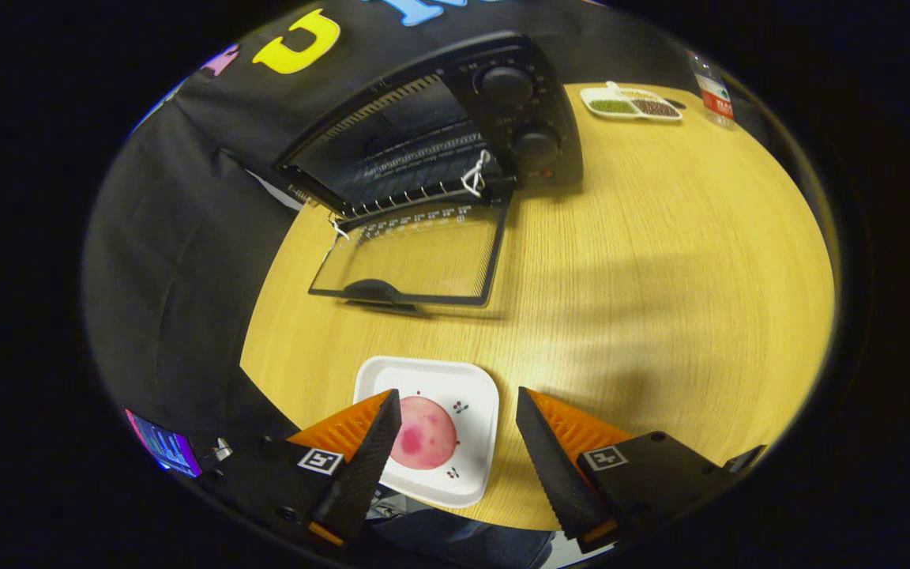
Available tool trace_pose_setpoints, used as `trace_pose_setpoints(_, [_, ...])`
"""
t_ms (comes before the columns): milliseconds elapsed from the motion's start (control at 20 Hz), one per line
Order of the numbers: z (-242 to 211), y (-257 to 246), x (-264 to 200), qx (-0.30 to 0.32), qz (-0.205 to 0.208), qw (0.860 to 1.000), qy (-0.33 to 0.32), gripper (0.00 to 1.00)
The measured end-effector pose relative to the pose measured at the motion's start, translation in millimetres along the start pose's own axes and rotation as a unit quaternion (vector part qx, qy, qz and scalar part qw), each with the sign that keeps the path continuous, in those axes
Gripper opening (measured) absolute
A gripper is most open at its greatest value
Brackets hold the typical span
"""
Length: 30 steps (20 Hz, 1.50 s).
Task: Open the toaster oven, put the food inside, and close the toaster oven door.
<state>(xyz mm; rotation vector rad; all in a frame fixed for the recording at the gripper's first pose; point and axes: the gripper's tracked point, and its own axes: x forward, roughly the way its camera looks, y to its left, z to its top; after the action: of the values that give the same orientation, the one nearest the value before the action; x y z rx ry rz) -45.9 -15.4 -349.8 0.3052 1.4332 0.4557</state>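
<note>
Gripper (459, 423) spread wide, gripping nothing, poised above the near edge of the round light-wood table (660, 276). One square white plate (467, 395) at that near edge, carrying one round pink piece of food (422, 432) just beside the left finger. One black toaster oven (455, 126) at the far edge, its glass door (411, 253) dropped flat onto the tabletop, two knobs (506, 85) on its front panel. One white divided dish (630, 103) and one bottle (712, 95) at the far right edge.

The tongs (459, 438) have ridged wedge fingers bearing square marker tags.
</note>
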Motion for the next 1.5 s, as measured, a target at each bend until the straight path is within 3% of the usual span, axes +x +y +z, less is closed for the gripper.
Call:
trace_pose_setpoints(150, [-22, -5, 9, 0.009, 0.006, 0.998, 0.055, 0.92])
trace_pose_setpoints(300, [-33, -5, 14, 0.004, 0.009, 0.996, 0.085, 0.77])
trace_pose_setpoints(350, [-34, -7, 18, 0.006, 0.004, 0.996, 0.091, 0.59])
trace_pose_setpoints(450, [-35, -7, 19, 0.012, -0.002, 0.995, 0.100, 0.40])
trace_pose_setpoints(500, [-38, -13, 22, 0.013, -0.009, 0.994, 0.104, 0.36])
trace_pose_setpoints(600, [-40, -7, 21, 0.032, -0.002, 0.994, 0.106, 0.06])
trace_pose_setpoints(750, [-34, -16, 22, 0.051, -0.001, 0.994, 0.098, 0.04])
trace_pose_setpoints(1100, [-44, 20, 35, 0.103, 0.051, 0.990, 0.081, 0.02])
trace_pose_setpoints(1500, [-20, 65, 28, 0.195, 0.086, 0.977, -0.006, 0.02])
